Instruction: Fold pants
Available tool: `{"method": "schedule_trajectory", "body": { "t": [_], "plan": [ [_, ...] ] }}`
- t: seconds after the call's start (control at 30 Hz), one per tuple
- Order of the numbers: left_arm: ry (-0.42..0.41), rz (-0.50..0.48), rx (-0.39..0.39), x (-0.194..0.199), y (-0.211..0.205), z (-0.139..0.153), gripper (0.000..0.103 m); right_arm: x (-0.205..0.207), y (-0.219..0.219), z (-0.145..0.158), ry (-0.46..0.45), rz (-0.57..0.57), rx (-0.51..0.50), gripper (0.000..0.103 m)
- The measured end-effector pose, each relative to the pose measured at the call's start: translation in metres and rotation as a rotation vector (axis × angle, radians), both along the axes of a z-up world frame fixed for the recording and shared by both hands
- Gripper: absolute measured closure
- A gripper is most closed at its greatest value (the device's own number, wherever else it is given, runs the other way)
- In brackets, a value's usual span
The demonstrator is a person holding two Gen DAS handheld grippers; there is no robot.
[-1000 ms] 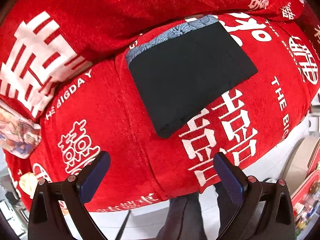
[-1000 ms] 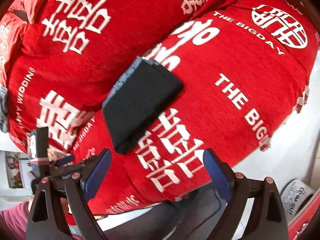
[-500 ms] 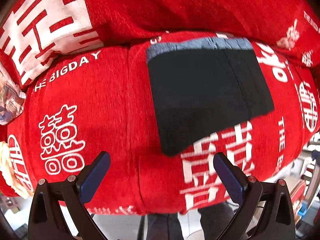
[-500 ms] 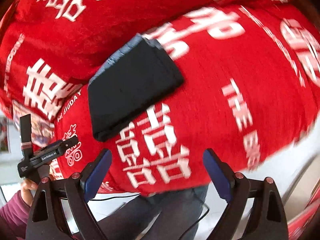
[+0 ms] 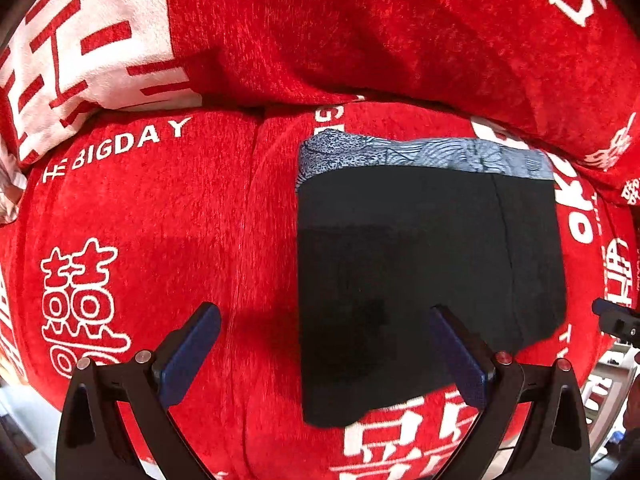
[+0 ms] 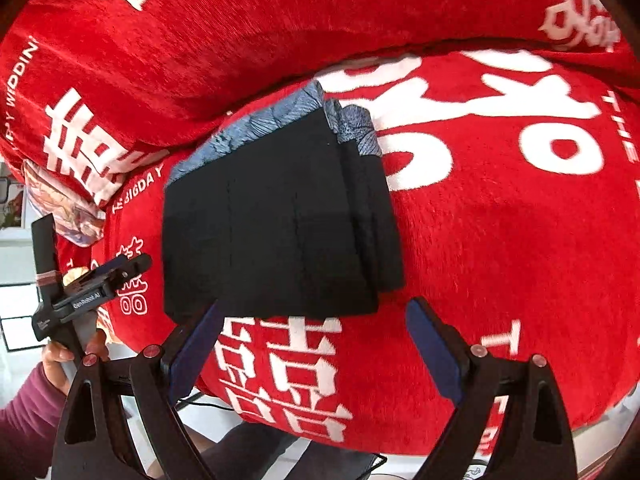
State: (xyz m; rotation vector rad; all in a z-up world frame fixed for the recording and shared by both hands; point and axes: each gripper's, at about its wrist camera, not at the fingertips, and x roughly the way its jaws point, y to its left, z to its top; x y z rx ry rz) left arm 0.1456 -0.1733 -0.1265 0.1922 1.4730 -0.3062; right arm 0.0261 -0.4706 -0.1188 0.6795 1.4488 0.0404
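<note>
black pants (image 5: 420, 272) lie folded in a compact, layered rectangle on a red sofa (image 5: 160, 220), the job apparently done; left gripper (image 5: 326, 350) and right gripper (image 6: 316, 344) hover nearby, jaws apart, empty.

A sofa (image 5: 168, 216) draped in a red cover (image 6: 500, 216) with white lettering carries the load. A folded pair of black pants (image 5: 420, 272) with a blue patterned waistband (image 5: 420, 154) at its far edge lies flat on the seat cushion, near the backrest (image 5: 360, 32).
</note>
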Motion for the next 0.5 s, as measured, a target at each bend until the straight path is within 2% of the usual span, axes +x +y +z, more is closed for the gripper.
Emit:
{"method": "schedule_trajectory", "body": {
  "t": [0.27, 0.5],
  "plan": [
    [0.013, 0.030, 0.025, 0.002, -0.004, -0.024, 0.000, 0.015, -0.013, -0.036, -0.003, 0.045, 0.051, 0.009],
    [0.021, 0.035, 0.046, -0.002, -0.012, -0.034, 0.000, 0.019, -0.023, -0.049, -0.017, 0.054, 0.090, 0.009]
  ]
}}
